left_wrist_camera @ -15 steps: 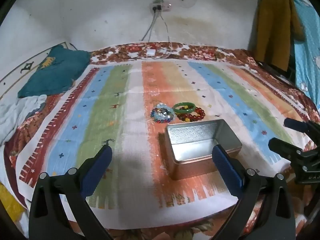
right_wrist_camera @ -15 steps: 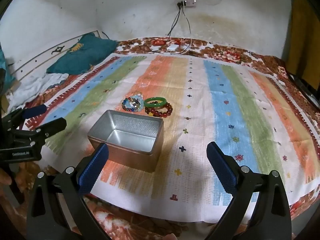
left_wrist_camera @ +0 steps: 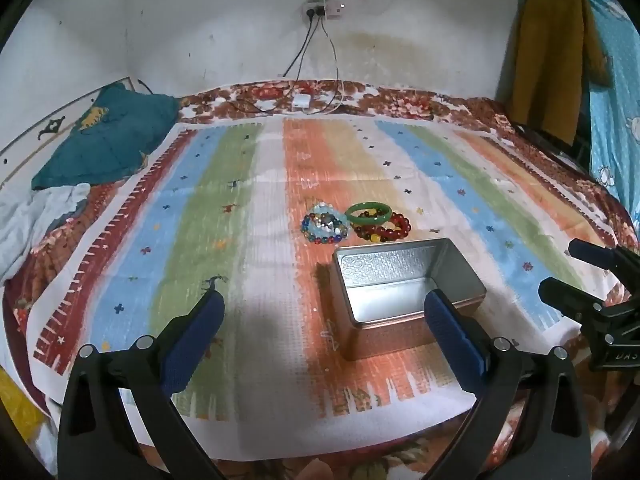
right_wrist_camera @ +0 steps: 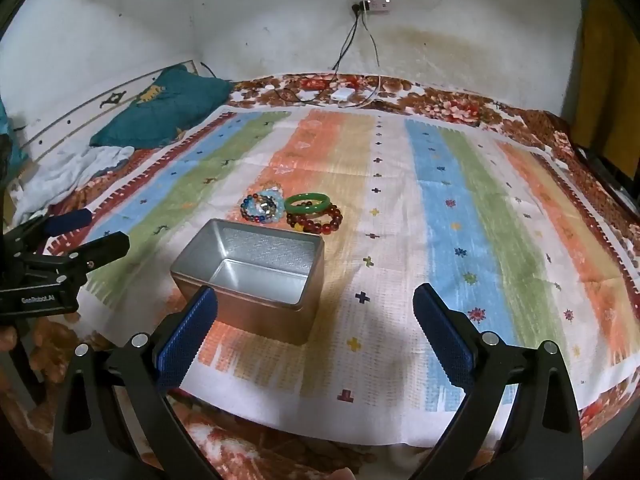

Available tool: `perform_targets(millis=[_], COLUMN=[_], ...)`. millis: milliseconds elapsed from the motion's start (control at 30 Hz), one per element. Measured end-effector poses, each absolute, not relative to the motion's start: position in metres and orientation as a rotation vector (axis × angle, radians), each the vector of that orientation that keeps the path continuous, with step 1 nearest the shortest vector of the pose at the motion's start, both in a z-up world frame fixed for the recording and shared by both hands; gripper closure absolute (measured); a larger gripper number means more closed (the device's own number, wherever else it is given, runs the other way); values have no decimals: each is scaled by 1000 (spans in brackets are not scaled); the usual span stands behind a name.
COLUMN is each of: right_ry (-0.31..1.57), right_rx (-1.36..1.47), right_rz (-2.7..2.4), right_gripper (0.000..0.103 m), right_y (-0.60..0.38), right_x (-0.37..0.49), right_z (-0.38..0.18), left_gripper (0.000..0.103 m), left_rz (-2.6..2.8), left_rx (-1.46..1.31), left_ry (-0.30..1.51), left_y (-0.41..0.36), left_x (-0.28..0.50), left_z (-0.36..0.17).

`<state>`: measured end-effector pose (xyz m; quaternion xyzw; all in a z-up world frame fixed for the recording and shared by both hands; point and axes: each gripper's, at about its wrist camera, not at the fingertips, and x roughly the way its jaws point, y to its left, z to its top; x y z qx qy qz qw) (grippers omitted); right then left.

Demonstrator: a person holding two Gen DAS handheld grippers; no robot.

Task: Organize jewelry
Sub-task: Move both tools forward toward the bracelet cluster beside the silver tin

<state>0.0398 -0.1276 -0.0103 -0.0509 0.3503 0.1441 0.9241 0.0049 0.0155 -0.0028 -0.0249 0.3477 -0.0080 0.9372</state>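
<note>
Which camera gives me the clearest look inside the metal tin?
The right wrist view: the metal tin shows its bare floor, only one corner behind a pad. In the left wrist view a pad covers the tin's near right corner.

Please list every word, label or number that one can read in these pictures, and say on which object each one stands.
"GenRobot.AI": white print on the body of the left gripper, seen in the right wrist view; small, so the spelling is uncertain.
"DAS": white letters on the right gripper in the left wrist view, cut off, rest unreadable.
The metal tin shows no text.
</note>
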Motion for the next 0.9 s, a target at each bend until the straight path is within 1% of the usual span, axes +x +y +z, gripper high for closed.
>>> perform_targets(millis=[333,900], right_ry=[721,740], right_rx=[-96,-105], right_rz=[292,294], right_gripper=[4,4], right_y=[-130,-129], right_x=[41,44], right_z=[-12,-14], left_gripper=[6,6], left_rz=[-47,12], left_rx=[-18,-39], left_ry=[754,784], left_y=[1,9], left_x=[6,12], left_z=[-11,-12])
